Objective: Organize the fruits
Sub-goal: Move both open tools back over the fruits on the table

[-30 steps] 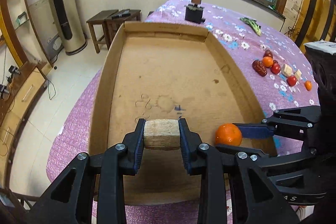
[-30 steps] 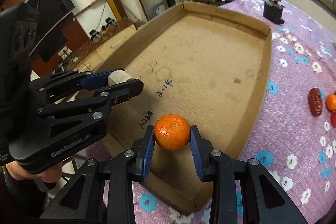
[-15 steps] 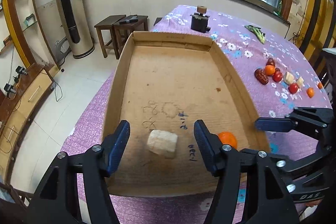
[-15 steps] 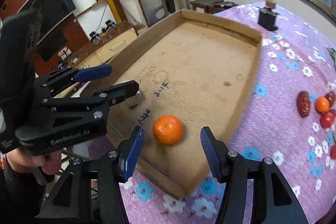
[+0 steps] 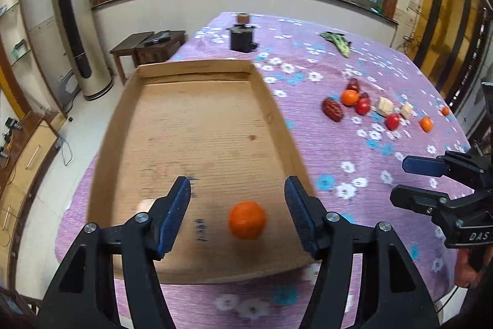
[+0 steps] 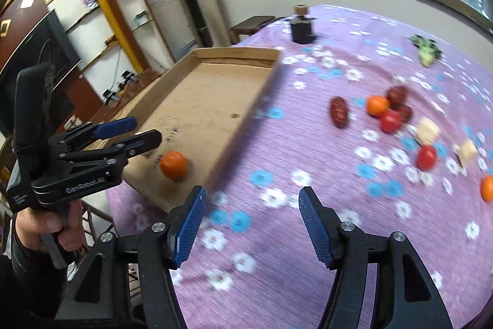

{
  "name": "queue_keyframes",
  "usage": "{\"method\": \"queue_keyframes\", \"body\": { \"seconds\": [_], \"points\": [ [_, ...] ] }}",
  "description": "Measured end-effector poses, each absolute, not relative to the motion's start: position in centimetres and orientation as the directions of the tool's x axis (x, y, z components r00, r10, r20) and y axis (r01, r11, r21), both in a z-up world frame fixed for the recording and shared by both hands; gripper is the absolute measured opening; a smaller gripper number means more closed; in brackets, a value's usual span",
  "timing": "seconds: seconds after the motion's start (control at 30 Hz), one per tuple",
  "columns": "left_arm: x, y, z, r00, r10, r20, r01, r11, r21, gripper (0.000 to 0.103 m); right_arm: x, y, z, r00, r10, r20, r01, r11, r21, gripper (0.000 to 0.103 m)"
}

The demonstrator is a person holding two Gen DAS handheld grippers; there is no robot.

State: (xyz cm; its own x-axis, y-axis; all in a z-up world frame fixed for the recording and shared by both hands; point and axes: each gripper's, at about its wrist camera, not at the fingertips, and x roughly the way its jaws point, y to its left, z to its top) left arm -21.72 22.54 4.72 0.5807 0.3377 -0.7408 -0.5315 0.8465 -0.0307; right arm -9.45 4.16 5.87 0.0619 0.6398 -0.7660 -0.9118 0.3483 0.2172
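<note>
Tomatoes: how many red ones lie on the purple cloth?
2. The first tomato lies beside an orange; the second tomato lies farther right, near a wooden block. None seems hidden.

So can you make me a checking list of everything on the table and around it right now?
Surface: purple flowered tablecloth covers the table.
Job's things: round orange fruit lies inside the shallow cardboard tray; a pile of red and orange fruits with pale wooden blocks lies outside on the cloth.
Clutter: black box with a round wooden top; green leafy vegetable.
Grippers: left gripper open above the tray; right gripper open above the cloth; both empty.
Cables: wires by the low cabinet on the floor.
Surroundings: windows, tall white air conditioner, dark wooden side tables, shelves.
</note>
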Motion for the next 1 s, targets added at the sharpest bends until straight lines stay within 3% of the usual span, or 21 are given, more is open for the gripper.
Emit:
{"method": "queue_keyframes", "body": {
  "seconds": [1.0],
  "points": [
    [-10.8,11.9,4.7,0.636,0.098,-0.765,-0.251,0.964,-0.085,0.066,2.8,-12.3,6.3,0.304,0.574,-0.760,-0.708,0.670,0.224,0.064]
  ]
}}
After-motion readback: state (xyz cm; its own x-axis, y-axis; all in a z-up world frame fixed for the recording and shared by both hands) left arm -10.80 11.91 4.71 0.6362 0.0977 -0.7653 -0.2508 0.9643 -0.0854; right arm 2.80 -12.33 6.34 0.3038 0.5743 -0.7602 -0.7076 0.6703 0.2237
